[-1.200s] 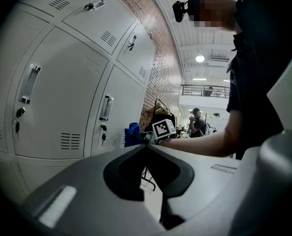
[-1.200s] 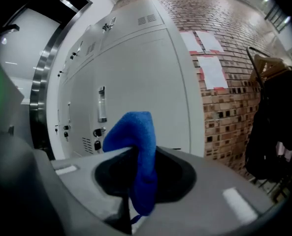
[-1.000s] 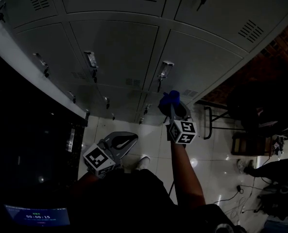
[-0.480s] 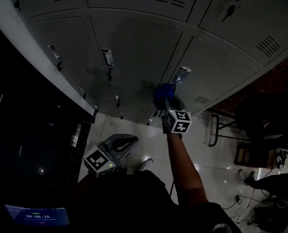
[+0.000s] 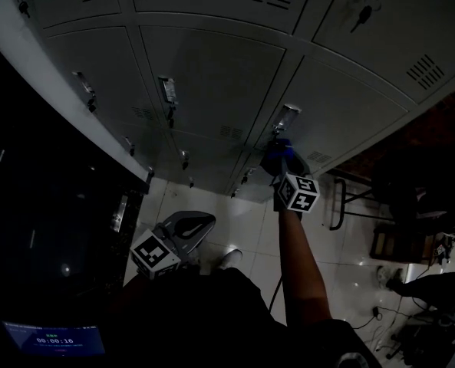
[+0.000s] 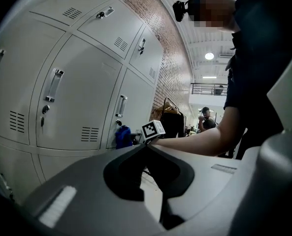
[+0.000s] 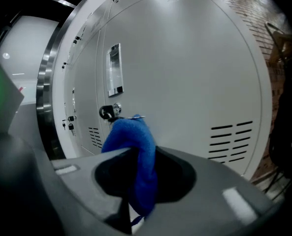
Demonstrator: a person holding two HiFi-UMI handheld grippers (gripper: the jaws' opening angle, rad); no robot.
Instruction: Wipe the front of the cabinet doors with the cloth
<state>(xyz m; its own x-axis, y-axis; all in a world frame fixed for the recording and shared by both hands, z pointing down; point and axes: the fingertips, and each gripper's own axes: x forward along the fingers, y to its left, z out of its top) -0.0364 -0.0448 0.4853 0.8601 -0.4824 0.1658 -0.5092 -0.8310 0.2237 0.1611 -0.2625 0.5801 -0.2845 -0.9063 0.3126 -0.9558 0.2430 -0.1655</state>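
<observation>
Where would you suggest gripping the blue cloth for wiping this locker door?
Probably grip the cloth by its bunched middle, as the right gripper does, coming from the side away from the door; the rounded fold then sticks out past the jaws, toward the door.

The cloth sits below the handle on the cabinet door.

Cloth: blue, soft napped fabric.
Cabinet doors: smooth painted metal, matt grey.
Door handle: polished metal.
Floor: glossy tiles.
</observation>
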